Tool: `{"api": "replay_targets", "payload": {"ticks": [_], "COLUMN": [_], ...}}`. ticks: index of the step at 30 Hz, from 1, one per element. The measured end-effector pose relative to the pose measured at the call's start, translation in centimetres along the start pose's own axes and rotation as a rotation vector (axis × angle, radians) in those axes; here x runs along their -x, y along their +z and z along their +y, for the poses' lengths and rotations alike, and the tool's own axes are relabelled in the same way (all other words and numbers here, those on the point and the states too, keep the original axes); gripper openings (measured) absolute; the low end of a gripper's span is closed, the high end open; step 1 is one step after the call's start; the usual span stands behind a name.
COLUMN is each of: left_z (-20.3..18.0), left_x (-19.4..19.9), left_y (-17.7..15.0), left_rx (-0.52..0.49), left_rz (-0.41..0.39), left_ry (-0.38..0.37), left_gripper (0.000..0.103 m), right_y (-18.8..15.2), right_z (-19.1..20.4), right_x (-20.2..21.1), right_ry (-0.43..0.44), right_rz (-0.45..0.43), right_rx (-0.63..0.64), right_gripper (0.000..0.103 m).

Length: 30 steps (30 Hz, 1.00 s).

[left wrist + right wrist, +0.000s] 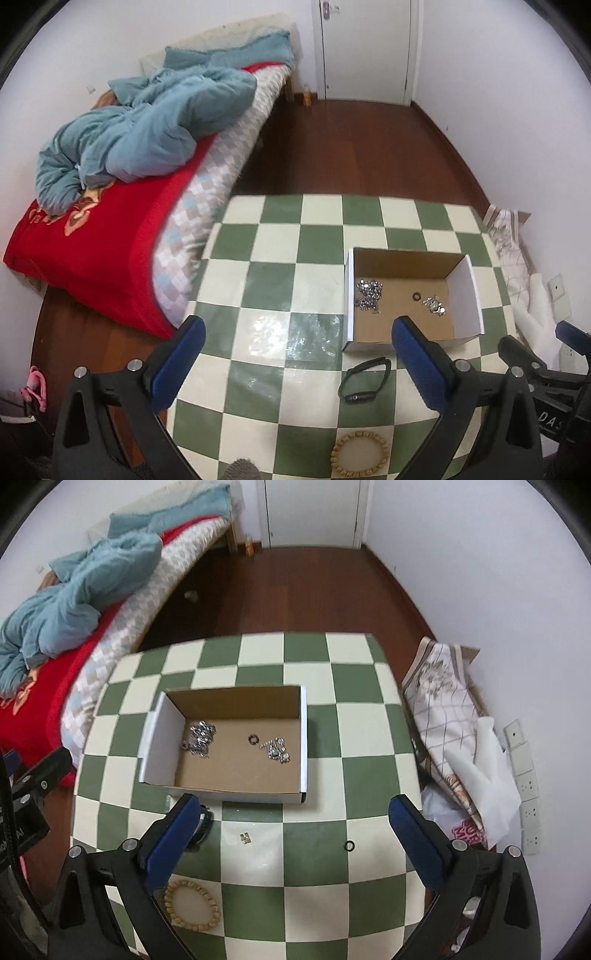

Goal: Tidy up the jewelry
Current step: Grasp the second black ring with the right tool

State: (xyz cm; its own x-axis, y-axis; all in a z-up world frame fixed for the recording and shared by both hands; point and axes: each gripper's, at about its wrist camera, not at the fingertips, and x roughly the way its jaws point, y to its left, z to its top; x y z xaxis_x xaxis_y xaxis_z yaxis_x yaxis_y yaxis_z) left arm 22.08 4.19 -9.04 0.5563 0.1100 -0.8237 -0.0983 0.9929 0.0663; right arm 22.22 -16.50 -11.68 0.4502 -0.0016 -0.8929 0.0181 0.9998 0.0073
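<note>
**A:** What does the left wrist view show?

**B:** An open cardboard box [412,295] sits on a table [280,258] covered in green and cream checks. Inside the box, a tangle of silver chain [369,293] lies by its left wall, a smaller silver cluster [434,304] lies toward its right wall, and a small dark ring [417,296] sits between them. Just in front of the box lies a black band [364,382]; nearer the camera than that, a wooden bead bracelet [360,452], its lower edge cut off by the frame.

**A:** And the gripper?

**B:** The left gripper [295,354] hangs above the table in front of the box, blue-padded jaws spread wide, nothing between them. One finger covers the box's near edge. At the far right, black parts of the right gripper [532,365] poke in, too partial to read.

**A:** The right wrist view?

**B:** The same box [229,744], same contents. In front of it on the table lie a small gold piece [244,838], too tiny to identify, and a second dark ring [349,846]. The black band [205,821] is mostly hidden behind a finger [173,834]. The bead bracelet [192,904] is partly covered too.

**A:** Is that gripper holding anything?

**B:** No. The right gripper [295,834] is fully spread and empty, above the table in front of the box.
</note>
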Motion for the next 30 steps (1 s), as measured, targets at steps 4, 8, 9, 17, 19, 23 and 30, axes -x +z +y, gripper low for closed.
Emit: {"api": "replay_targets", "payload": {"ticks": [4, 8, 9, 17, 19, 23, 30], "left_z": [0.5, -0.1, -0.3, -6.9, -8.2, -9.4, -9.4], "left_x": [1.7, 1.2, 1.0, -4.7, -6.3, -8.6, -9.5], "left_y": [-1.2, -3.5, -4.1, -8.7, -9.3, -10.0, -10.1], "left_rx": [-0.006, -0.031, -0.033, -0.119, -0.146, -0.163, -0.173], "left_rz": [-0.021, 0.019, 0.03, 0.154, 0.169, 0.19, 0.171], "left_ry": [-0.001, 0.03, 0.028, 0.041, 0.075, 0.133, 0.174], "left_gripper": [0.103, 0.103, 0.103, 0.103, 0.103, 0.102, 0.102], "right_y": [-1.1, -3.1, -3.9, -8.5, -8.9, -9.0, -9.0], "right_z": [-0.8, -2.9, -3.7, -9.6, -10.0, -9.3, -7.3], "right_x": [1.9, 1.7, 1.3, -5.3, -7.0, -10.4, -12.9], "right_ry": [0.046, 0.072, 0.067, 0.025, 0.03, 0.032, 0.001], "right_rz": [-0.025, -0.009, 0.003, 0.097, 0.11, 0.133, 0.112], "right_rx": [-0.034, -0.082, -0.099, -0.166, -0.157, -0.109, -0.021], "right_gripper": [0.103, 0.103, 0.103, 0.084, 0.079, 0.062, 0.044]}}
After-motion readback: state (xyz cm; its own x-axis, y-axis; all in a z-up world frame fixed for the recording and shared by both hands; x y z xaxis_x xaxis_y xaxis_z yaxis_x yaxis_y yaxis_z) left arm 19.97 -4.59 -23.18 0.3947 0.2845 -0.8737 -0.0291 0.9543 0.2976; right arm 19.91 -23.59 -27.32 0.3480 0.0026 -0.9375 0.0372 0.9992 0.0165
